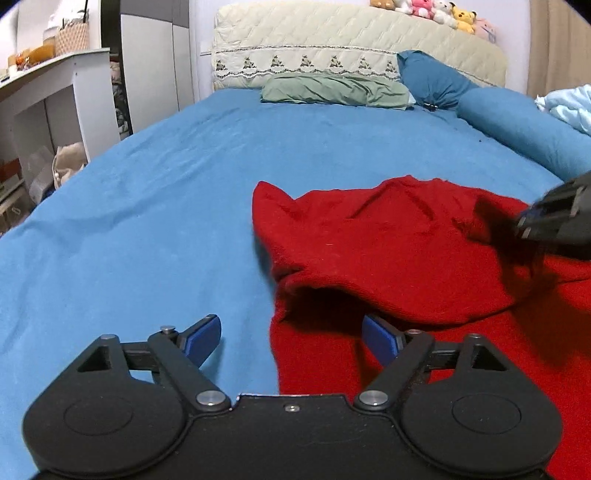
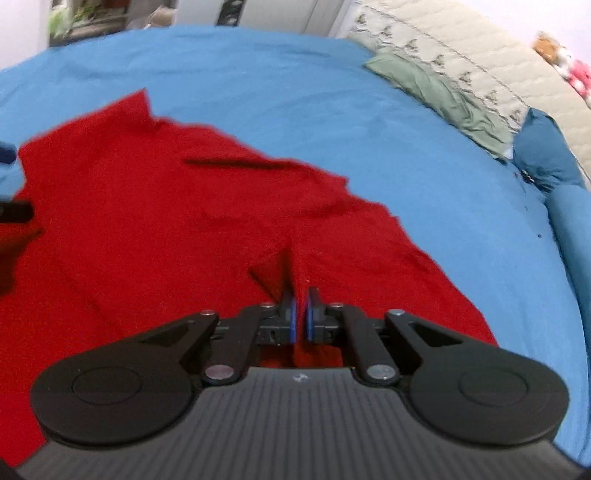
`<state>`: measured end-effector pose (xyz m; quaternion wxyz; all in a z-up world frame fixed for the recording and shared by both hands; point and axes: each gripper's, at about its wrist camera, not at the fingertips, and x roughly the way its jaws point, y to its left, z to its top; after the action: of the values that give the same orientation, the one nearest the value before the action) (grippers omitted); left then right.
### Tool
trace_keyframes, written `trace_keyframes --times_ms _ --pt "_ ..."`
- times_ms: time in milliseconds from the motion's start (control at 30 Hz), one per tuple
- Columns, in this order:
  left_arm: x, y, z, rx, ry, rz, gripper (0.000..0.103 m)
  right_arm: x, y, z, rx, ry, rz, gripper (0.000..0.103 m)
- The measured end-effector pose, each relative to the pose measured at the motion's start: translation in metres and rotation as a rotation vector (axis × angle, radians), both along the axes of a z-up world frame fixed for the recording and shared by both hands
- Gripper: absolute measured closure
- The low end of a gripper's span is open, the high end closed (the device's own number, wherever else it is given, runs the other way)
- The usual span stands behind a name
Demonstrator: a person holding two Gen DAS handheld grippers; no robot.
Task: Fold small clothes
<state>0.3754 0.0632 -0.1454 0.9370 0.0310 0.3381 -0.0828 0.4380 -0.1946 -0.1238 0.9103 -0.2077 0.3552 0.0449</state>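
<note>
A red knit garment (image 1: 399, 254) lies on the blue bed sheet (image 1: 155, 206), with its upper part folded over toward me. My left gripper (image 1: 291, 341) is open and empty, low over the garment's left edge. My right gripper (image 2: 300, 314) is shut on a raised pinch of the red garment (image 2: 155, 229). It shows blurred at the right edge of the left wrist view (image 1: 554, 218), above the cloth. The left gripper's tip shows at the left edge of the right wrist view (image 2: 11, 210).
A green pillow (image 1: 332, 90), a dark blue pillow (image 1: 436, 79) and a blue bolster (image 1: 524, 129) lie by the quilted headboard (image 1: 354, 44). Plush toys (image 1: 432, 11) sit on top. A white desk (image 1: 48, 92) stands left of the bed. Light blue bedding (image 1: 569, 105) is at right.
</note>
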Motion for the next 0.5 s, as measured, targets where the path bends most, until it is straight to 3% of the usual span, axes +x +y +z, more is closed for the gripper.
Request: trace_keyframes --times_ms 167,233,333,400,467,500 --pt "0.005 0.006 -0.007 -0.034 0.009 0.011 0.022 -0.028 -0.046 0.020 0.213 -0.158 -0.257 0.083" --pt "0.007 0.006 -0.009 -0.043 0.013 0.015 0.027 -0.041 -0.065 0.009 0.283 -0.170 -0.374 0.083" --pt "0.008 0.009 -0.010 -0.055 0.015 0.021 0.028 -0.050 -0.084 -0.018 0.364 -0.121 -0.440 0.081" --pt "0.007 0.012 -0.011 -0.052 0.013 0.026 0.029 -0.053 -0.091 -0.027 0.413 -0.117 -0.460 0.073" --pt "0.008 0.015 -0.012 -0.052 0.013 0.032 0.029 -0.057 -0.094 -0.028 0.456 -0.139 -0.469 0.041" --pt "0.008 0.017 -0.013 -0.054 0.015 0.037 0.030 -0.057 -0.095 -0.027 0.467 -0.150 -0.477 0.037"
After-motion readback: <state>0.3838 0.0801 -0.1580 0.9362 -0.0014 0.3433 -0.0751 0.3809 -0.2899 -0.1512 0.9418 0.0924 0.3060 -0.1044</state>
